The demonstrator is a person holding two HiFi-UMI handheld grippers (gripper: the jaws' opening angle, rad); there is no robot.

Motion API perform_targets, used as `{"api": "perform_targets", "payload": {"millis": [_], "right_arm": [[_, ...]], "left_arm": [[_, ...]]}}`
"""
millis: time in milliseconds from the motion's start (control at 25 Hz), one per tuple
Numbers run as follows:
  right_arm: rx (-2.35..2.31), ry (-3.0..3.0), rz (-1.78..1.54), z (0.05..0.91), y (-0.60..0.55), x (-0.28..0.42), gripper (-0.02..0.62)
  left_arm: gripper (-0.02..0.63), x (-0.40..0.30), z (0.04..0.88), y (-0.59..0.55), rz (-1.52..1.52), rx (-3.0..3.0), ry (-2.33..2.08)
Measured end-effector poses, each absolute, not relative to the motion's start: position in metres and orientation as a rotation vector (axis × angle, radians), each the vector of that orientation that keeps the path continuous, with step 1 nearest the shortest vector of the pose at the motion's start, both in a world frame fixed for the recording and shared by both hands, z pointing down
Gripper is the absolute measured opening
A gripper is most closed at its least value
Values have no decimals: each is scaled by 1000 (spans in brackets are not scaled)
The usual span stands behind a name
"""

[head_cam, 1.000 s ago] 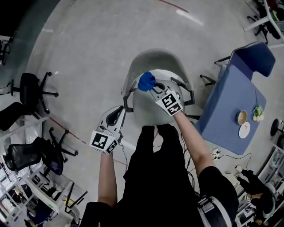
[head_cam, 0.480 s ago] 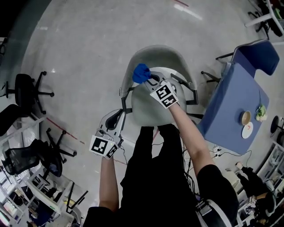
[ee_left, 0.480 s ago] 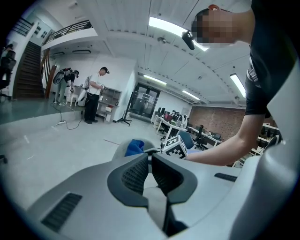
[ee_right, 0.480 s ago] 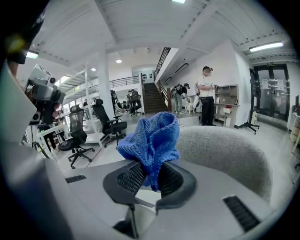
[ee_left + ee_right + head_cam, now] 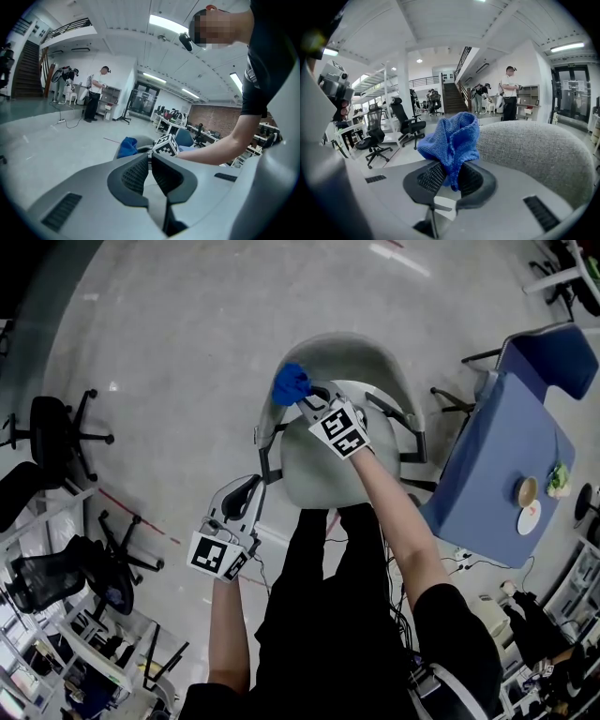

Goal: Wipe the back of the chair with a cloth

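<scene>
While the right hand-held gripper [image 5: 307, 401] pinches a crumpled blue cloth [image 5: 291, 383] at the rim of the grey fabric chair back [image 5: 349, 351], the left hand-held gripper [image 5: 246, 491] hangs nearby, jaws pressed together on nothing.

The nubbly blue microfibre cloth [image 5: 452, 138] in my matt grey plastic right gripper [image 5: 450, 177], pinched between its ribbed black pads [image 5: 431, 178], looks soft and looped. The grey chair back [image 5: 534, 154] is coarse woven fabric, matt. The pale floor [image 5: 187, 352] below me is smooth and glossy.
</scene>
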State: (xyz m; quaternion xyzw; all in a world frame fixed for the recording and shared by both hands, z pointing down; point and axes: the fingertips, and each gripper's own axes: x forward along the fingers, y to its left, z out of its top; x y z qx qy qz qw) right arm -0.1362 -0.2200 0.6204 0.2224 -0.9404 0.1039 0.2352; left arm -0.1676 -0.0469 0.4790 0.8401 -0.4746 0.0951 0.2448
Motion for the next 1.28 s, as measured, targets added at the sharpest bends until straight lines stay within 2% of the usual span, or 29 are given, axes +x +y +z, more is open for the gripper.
{"api": "perform_targets", "payload": {"millis": [720,1280], "right_arm": [[749,-2566,352,640,-260,-125,77],[894,-2523,429,643,-282,-82,77]], "left_arm": [[41,-169,491,-61,261,2294,-1267],[41,-159,494,-58,269,2307,-1240]]}}
